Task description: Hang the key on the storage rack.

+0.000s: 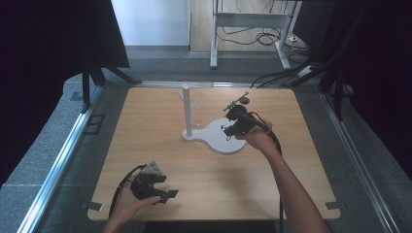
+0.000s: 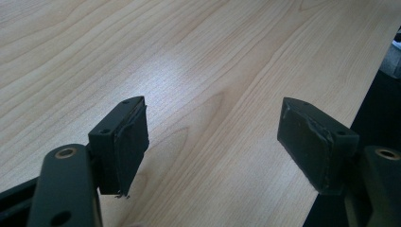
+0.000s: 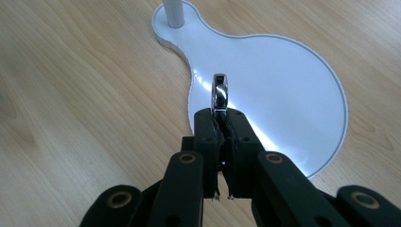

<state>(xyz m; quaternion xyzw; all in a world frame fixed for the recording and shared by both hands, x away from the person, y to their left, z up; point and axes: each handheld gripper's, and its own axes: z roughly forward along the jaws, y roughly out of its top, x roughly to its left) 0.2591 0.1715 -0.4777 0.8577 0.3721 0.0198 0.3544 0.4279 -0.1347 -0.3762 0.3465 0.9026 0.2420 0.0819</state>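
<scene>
Right tongs (image 3: pixel 220 116) pinch a small chrome ring (image 3: pixel 220 92) edge-on, so its shiny band stands upright above the glossy white stand base (image 3: pixel 283 71), near the round dish end. I hold it that way, I judge, to slip it over a peg of the white branched post (image 1: pixel 186 109). Left tongs (image 2: pixel 213 142) gape wide and empty over the pale wood-grain counter (image 2: pixel 213 56), parked near its front edge, out of the way.
</scene>
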